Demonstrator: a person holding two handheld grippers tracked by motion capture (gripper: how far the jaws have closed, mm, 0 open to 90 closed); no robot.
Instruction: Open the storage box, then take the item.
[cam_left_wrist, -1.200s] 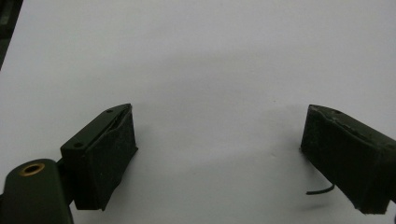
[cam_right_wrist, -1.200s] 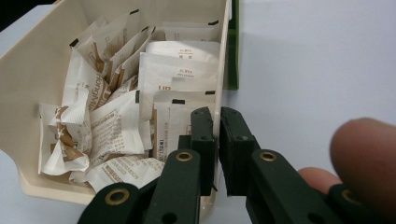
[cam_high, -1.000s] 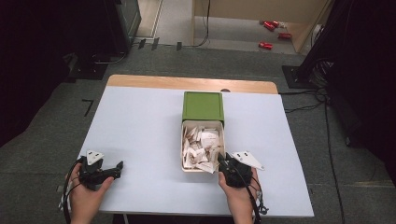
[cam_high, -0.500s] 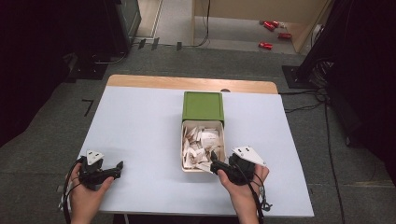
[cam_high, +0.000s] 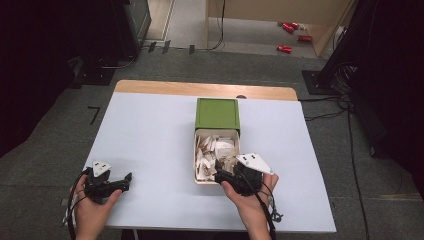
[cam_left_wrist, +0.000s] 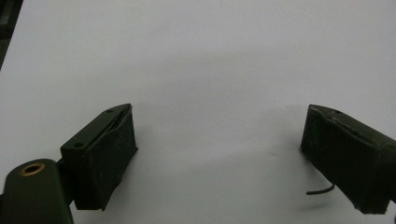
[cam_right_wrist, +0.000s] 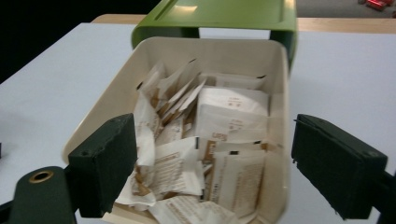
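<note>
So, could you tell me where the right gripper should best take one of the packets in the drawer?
Probably a packet near the front, by its raised edge, coming from above. The packets lie loose and overlapping in the open drawer, whose walls block the sides. The right gripper hangs open just before it.

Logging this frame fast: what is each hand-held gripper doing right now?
Left hand-held gripper: open, empty, over the bare table.
Right hand-held gripper: open, empty, at the drawer of packets.

Print on the packets (cam_right_wrist: 229, 126) blurred; drawer's (cam_right_wrist: 273, 60) near rim cut off below.
</note>
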